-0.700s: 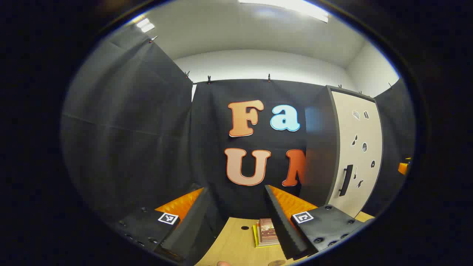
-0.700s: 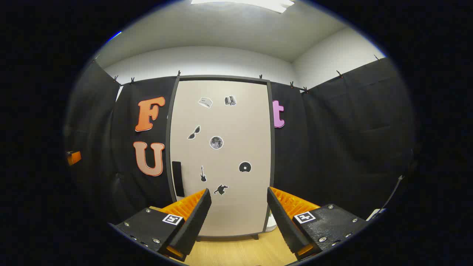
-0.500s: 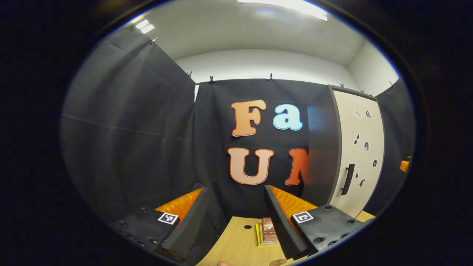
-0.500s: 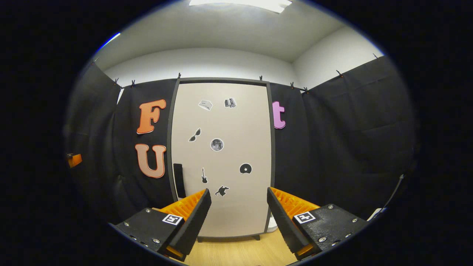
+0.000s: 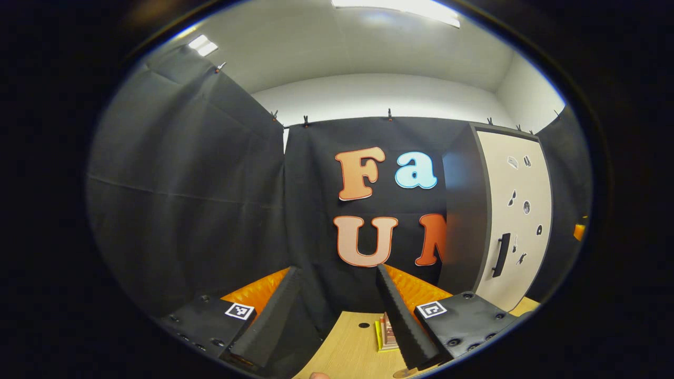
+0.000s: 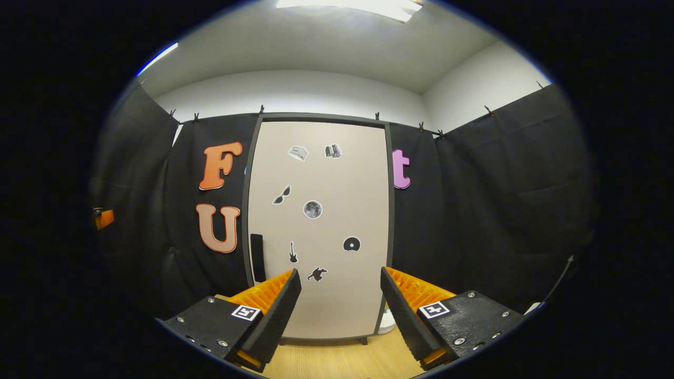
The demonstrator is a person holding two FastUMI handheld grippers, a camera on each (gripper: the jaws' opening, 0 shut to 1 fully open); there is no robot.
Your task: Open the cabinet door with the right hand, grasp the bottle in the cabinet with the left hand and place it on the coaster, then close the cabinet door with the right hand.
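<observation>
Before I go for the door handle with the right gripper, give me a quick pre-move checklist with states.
1. Cabinet door shut, ready to open: ok.
2. Handle in view, unobstructed: ok.
3. Right gripper open, empty: ok.
4. Right gripper lined up on handle: not ok; handle sits left of its fingers.
5. Left gripper open, empty: ok.
6. Bottle inside cabinet: cannot tell, door hides it.

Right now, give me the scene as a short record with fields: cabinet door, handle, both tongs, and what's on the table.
cabinet door: closed, stickers on its front
handle: dark vertical bar near the door's left edge, untouched
right tongs: open, empty, facing the door, short of it
left tongs: open, empty, pointing at the booth wall left of the cabinet
table: wooden top carrying a small stack of books
bottle: presumably behind the closed door
</observation>
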